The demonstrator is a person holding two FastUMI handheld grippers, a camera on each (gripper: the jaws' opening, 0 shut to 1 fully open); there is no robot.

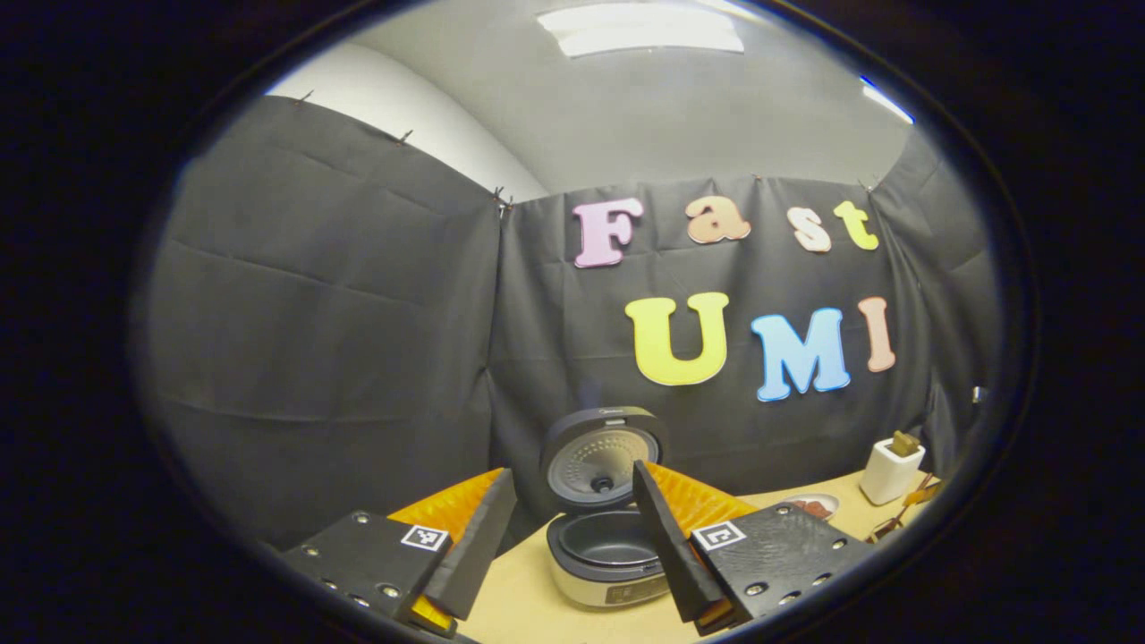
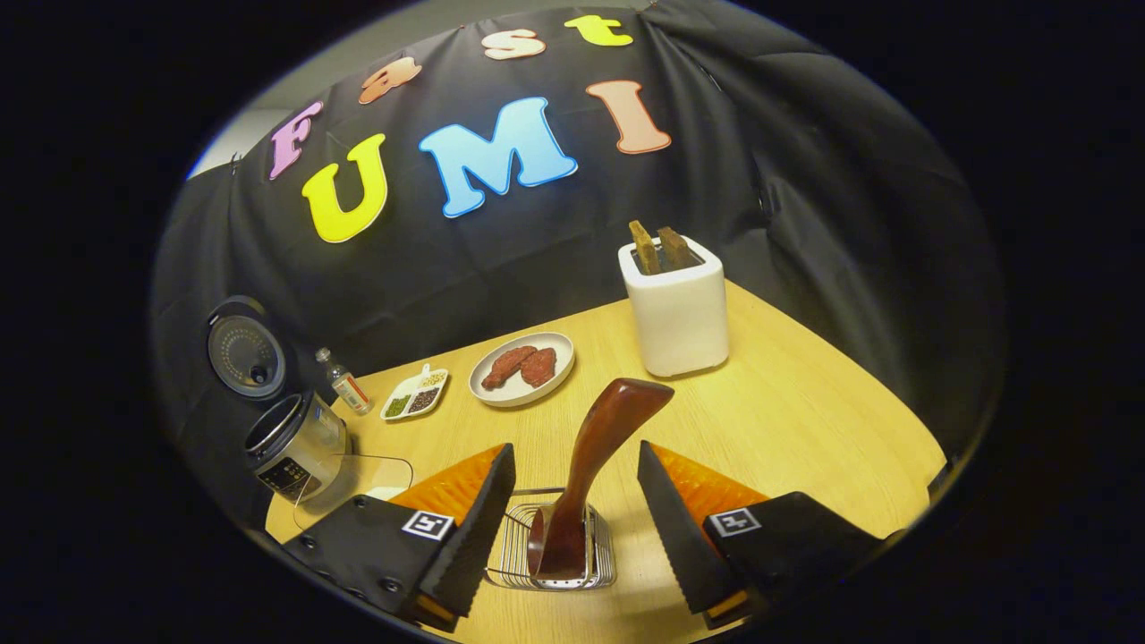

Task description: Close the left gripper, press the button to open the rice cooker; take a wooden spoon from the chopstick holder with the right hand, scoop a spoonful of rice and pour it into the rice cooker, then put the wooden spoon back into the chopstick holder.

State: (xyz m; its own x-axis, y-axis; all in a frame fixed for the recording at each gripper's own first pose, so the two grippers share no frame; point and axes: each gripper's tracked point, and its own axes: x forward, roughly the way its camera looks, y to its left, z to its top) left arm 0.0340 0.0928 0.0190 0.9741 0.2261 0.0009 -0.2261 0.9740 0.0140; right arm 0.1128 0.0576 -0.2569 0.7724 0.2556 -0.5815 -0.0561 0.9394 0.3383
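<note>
left gripper view: left tool (image 1: 572, 537), fingers spread apart, nothing between them, held low over the bench (image 1: 519, 599). rice cooker (image 1: 606, 555) directly ahead, seen through the gap between the fingers; lid (image 1: 597, 461) stands raised behind an open, dark inner pot, so the button step reads as done. a white toaster (image 1: 890, 470) and a plate (image 1: 816, 506) sit far to that view's right. right gripper view: right tool (image 2: 572, 528), fingers spread wide, gripping nothing, hovering just above the wire chopstick holder (image 2: 555, 559). wooden spoon (image 2: 590, 465) stands in the holder, bowl end down, handle rising up and leaning away toward that view's right, its long axis running roughly along the tool's line of sight and lying between the two fingers without touching either. the open rice cooker (image 2: 295, 443) stands well apart at that view's left edge, beyond a clear container (image 2: 358, 478); a small bottle (image 2: 344, 383), a divided dish (image 2: 414, 394), the plate (image 2: 521, 368) and the toaster (image 2: 675, 304) lie farther back. judgement: spoon not yet taken; the right tool is the nearer, and closing on the handle is the next call.
</note>
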